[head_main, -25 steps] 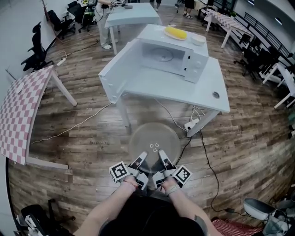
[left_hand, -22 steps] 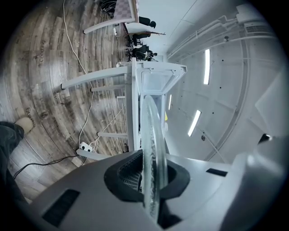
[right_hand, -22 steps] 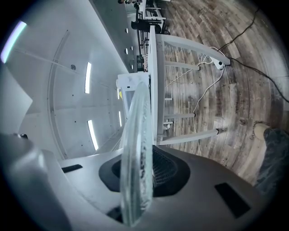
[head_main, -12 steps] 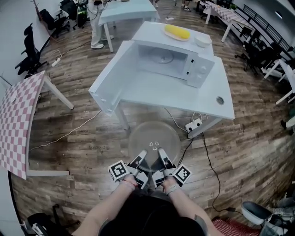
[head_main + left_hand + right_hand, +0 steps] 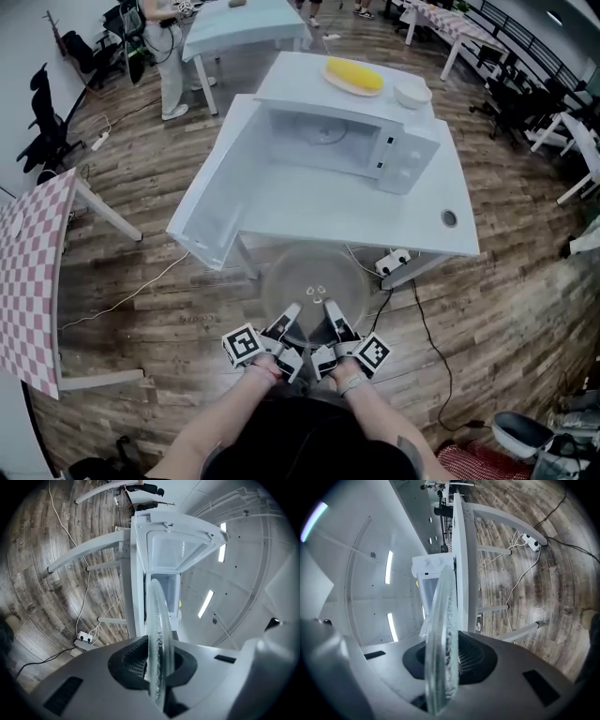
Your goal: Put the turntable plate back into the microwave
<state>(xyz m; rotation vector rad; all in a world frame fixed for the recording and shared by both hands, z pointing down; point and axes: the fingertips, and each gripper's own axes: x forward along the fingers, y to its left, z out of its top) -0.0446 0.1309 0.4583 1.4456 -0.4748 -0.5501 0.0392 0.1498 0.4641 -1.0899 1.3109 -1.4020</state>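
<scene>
I carry a round clear glass turntable plate [image 5: 312, 281] held level in front of me over the wooden floor. My left gripper [image 5: 289, 317] is shut on the plate's near rim, and my right gripper [image 5: 330, 314] is shut on that rim just beside it. Each gripper view shows the plate edge-on [image 5: 158, 639] [image 5: 440, 634] clamped between the jaws. Ahead, the white microwave [image 5: 405, 155] sits on a white table [image 5: 412, 220], its door [image 5: 217, 178] swung wide open to the left. The cavity [image 5: 323, 131] faces me and the plate is short of the table edge.
A yellow object on a plate [image 5: 354, 77] and a white bowl [image 5: 412, 93] rest on top of the microwave. A power strip [image 5: 392, 260] and cables lie on the floor under the table. A checkered table [image 5: 28, 272] stands left; a person [image 5: 164, 47] stands at the back.
The table and open microwave have come closer and lower in the head view as I walk forward. The plate stays gripped the same way in both grippers.
</scene>
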